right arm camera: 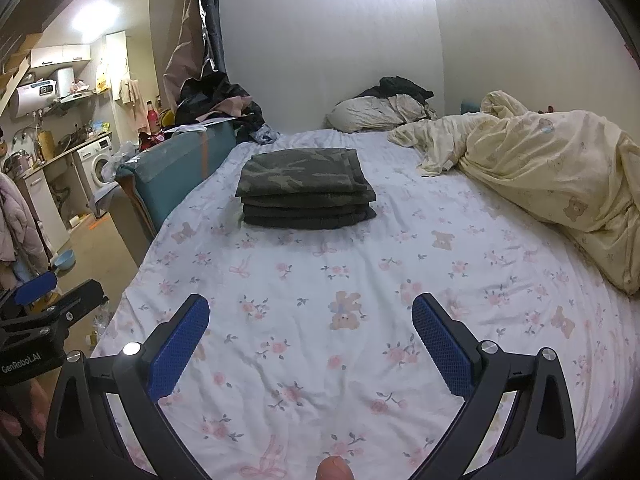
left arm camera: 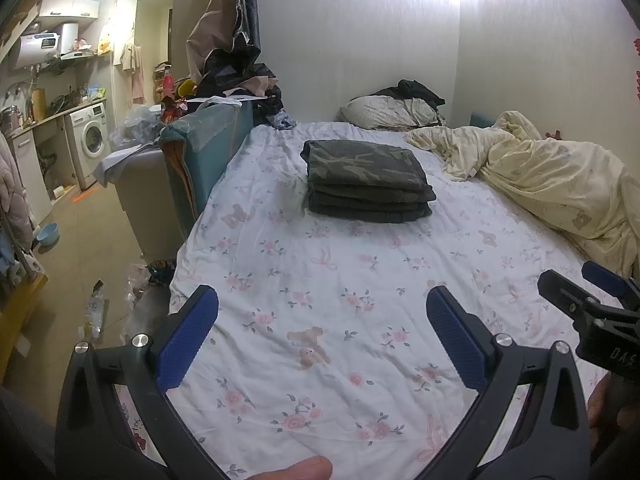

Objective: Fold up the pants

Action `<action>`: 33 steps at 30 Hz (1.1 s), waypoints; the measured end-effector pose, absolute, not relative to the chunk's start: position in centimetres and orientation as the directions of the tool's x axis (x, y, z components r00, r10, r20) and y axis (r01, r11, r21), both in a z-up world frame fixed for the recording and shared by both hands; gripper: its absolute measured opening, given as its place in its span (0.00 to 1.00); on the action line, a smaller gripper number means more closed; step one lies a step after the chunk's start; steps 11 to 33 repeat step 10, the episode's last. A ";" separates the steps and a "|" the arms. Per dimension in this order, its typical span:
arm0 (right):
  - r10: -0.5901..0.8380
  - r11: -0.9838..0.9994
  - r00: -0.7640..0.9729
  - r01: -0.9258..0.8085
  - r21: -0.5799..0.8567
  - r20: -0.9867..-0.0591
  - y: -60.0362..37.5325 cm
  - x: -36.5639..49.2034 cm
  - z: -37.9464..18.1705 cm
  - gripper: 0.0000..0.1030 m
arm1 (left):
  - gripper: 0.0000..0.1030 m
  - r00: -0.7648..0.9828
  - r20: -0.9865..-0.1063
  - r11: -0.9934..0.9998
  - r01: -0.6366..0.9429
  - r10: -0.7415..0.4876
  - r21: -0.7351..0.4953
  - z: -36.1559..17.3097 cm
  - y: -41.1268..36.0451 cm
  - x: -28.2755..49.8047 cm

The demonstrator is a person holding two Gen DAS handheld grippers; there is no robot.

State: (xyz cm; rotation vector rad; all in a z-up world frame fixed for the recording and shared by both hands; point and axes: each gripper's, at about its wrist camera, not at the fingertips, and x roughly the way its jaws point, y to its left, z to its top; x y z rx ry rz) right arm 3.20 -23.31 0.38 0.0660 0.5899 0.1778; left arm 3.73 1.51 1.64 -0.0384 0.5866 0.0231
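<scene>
Left gripper (left arm camera: pixel 322 312) spread wide and empty, low over the flowered sheet (left arm camera: pixel 320 360). Farther up the bed, near its middle, the camouflage pants (left arm camera: pixel 366 180) in a neat squared stack, well apart from both tools; folding looks finished, nothing left but maybe tidying. Right gripper (right arm camera: pixel 310 320) likewise wide apart, holding nothing, cream quilt (right arm camera: pixel 540 176) beyond

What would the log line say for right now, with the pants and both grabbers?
pants: folded stack on bed sheet | left gripper: open, empty | right gripper: open, empty | both held back from the pants
</scene>
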 end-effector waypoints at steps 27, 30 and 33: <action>0.184 0.983 0.817 -0.146 0.112 -0.547 -23.3 3.1 0.4 1.00 | 1.00 0.826 -0.564 0.999 -0.033 0.004 -0.043 1.3 1.9 3.6; 0.184 0.983 0.817 -0.146 0.112 -0.547 -23.3 3.1 0.4 1.00 | 1.00 0.826 -0.564 0.999 -0.033 0.004 -0.043 1.3 1.9 3.6; 0.184 0.983 0.817 -0.146 0.112 -0.547 -23.3 3.1 0.4 1.00 | 1.00 0.826 -0.564 0.999 -0.033 0.004 -0.043 1.3 1.9 3.6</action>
